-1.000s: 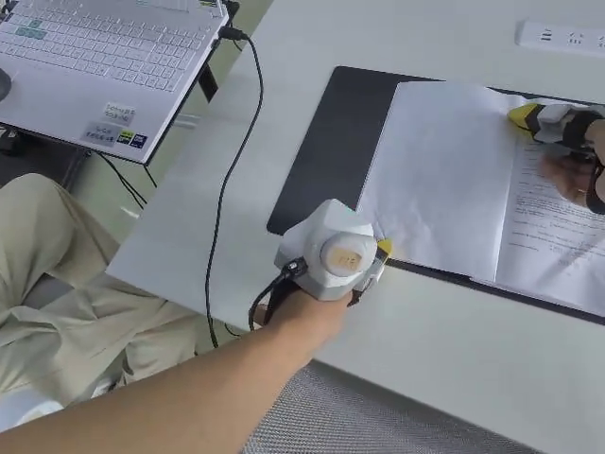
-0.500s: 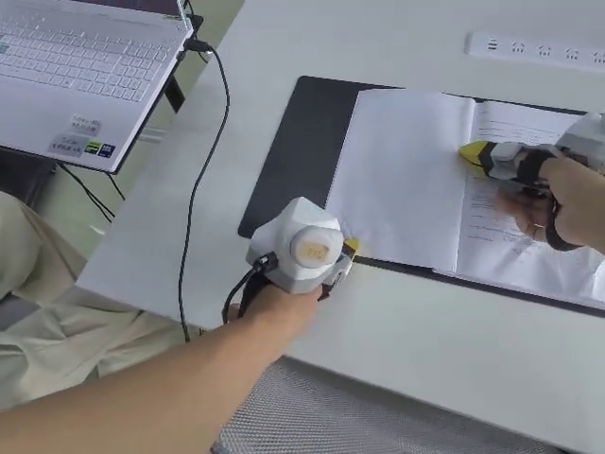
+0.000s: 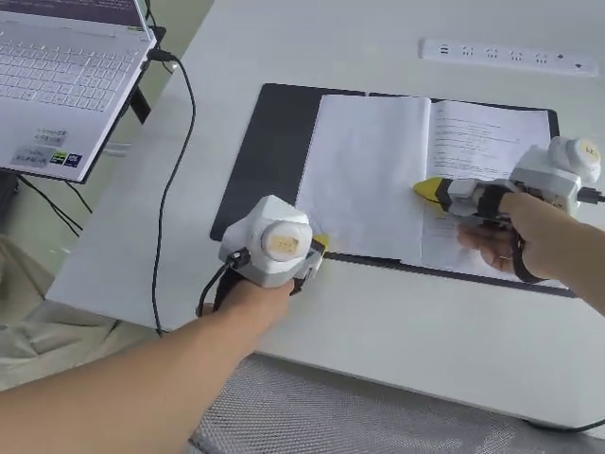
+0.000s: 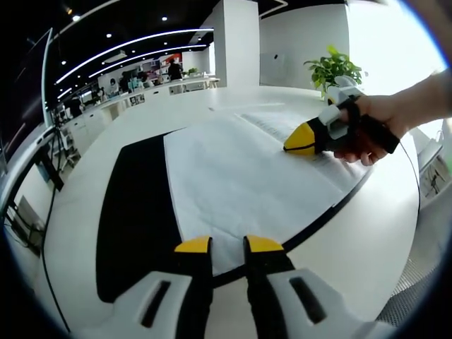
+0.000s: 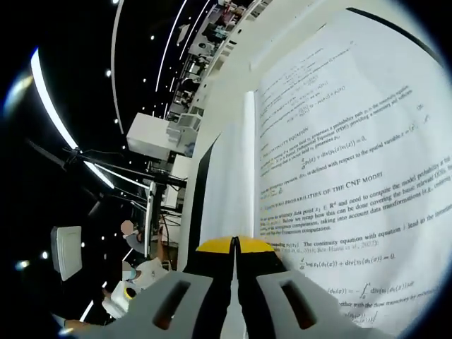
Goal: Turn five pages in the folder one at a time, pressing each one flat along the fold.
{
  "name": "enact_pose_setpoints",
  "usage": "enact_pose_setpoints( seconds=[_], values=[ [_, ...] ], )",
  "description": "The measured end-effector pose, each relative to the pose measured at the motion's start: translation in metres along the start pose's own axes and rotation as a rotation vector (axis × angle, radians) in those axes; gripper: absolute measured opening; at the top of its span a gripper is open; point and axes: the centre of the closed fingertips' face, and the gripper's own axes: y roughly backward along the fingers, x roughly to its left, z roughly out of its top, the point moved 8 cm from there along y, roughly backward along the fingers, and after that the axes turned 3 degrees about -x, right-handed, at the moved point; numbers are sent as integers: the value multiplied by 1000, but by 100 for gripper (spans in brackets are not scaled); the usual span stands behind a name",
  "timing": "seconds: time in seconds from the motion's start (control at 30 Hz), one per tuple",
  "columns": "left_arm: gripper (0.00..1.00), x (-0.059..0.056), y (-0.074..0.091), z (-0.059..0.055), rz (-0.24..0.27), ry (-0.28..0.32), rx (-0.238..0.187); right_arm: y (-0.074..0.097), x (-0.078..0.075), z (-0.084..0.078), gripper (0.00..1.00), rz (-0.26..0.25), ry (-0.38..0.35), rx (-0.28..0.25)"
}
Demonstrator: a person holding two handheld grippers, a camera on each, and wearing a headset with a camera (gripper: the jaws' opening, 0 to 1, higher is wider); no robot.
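Note:
An open black folder (image 3: 274, 151) lies on the white table. Its blank turned page (image 3: 364, 170) lies flat on the left, and a printed page (image 3: 487, 142) lies on the right. My right gripper (image 3: 423, 189) is shut, and its yellow tip rests on the fold about halfway down. The right gripper view has the shut tips (image 5: 234, 244) between the blank page (image 5: 226, 191) and the printed page (image 5: 339, 141). My left gripper (image 3: 317, 248) sits at the blank page's near left corner. Its jaws (image 4: 227, 245) stand a narrow gap apart over the page edge. The right gripper (image 4: 300, 140) also appears there.
A laptop (image 3: 57, 85) stands at the far left on a stand, with a black cable (image 3: 170, 189) running down across the table. A white power strip (image 3: 510, 55) lies behind the folder. The table's near edge runs just below the folder.
My right gripper has slid along the fold from near the top of the page toward me. The left gripper has stayed at the page corner. The head camera has shifted.

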Motion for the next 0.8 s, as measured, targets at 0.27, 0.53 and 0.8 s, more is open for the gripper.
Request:
enact_pose_setpoints(
  seconds=[0.27,0.53,0.8],
  values=[
    [16,0,0,0,-2,-10,1,17,2,-35,0,3,1,37],
    [16,0,0,0,-3,-12,-3,34,3,-65,0,8,-26,44],
    [15,0,0,1,-7,-11,3,45,0,-82,0,5,-18,86]
  ],
)
